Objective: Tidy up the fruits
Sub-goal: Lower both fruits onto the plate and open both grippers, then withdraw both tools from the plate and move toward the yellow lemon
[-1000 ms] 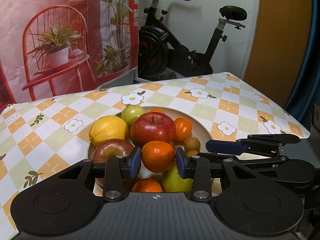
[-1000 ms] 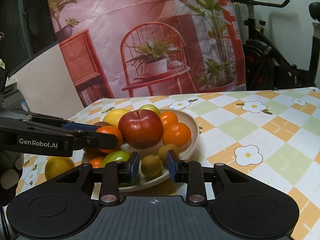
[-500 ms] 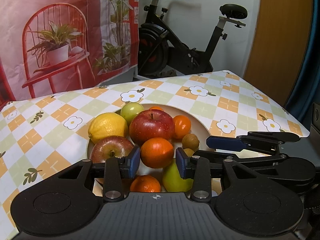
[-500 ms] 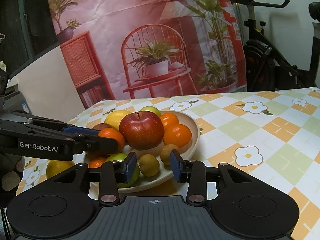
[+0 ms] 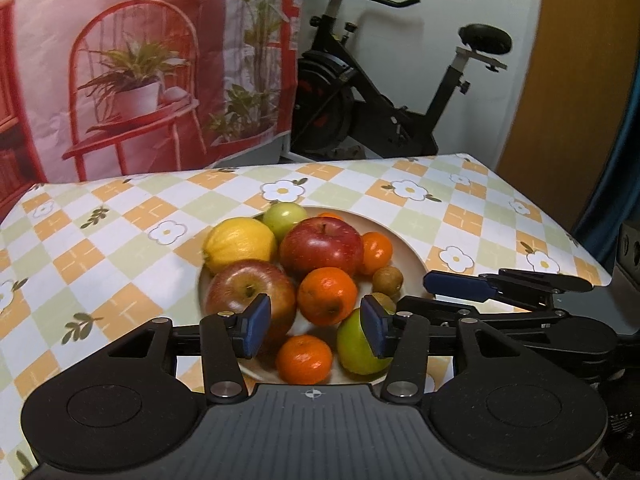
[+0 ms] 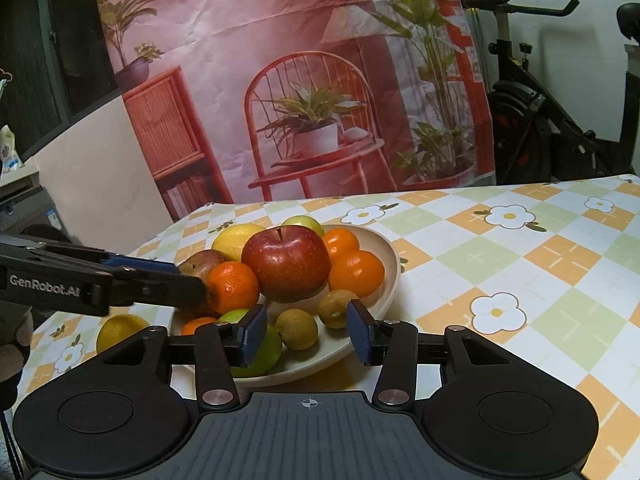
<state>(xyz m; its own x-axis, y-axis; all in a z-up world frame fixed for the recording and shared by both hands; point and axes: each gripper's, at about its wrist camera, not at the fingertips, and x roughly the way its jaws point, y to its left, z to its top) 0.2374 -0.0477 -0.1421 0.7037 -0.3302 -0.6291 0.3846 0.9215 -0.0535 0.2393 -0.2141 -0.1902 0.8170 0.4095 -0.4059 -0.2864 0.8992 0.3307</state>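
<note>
A cream bowl (image 5: 416, 256) (image 6: 384, 248) on the checked tablecloth holds a pile of fruit: a red apple (image 5: 322, 246) (image 6: 286, 264), a second apple (image 5: 248, 290), a lemon (image 5: 238, 244), oranges (image 5: 327, 296) (image 6: 234, 288), green fruit (image 5: 356, 344) and small brown fruit (image 6: 297, 329). My left gripper (image 5: 316, 330) is open and empty, just short of the bowl's near rim, an orange beyond the gap. My right gripper (image 6: 306, 334) is open and empty at the bowl's near edge, a brown fruit beyond its gap.
A loose yellow fruit (image 6: 120, 330) lies on the cloth left of the bowl, under the left gripper's arm. The table's right edge (image 5: 560, 232) drops off. A printed backdrop (image 6: 280, 100) and an exercise bike (image 5: 380, 112) stand behind the table.
Both grippers have drawn back from the bowl and their jaws have opened wider. The orange that sat between the left fingers now rests free on the pile.
</note>
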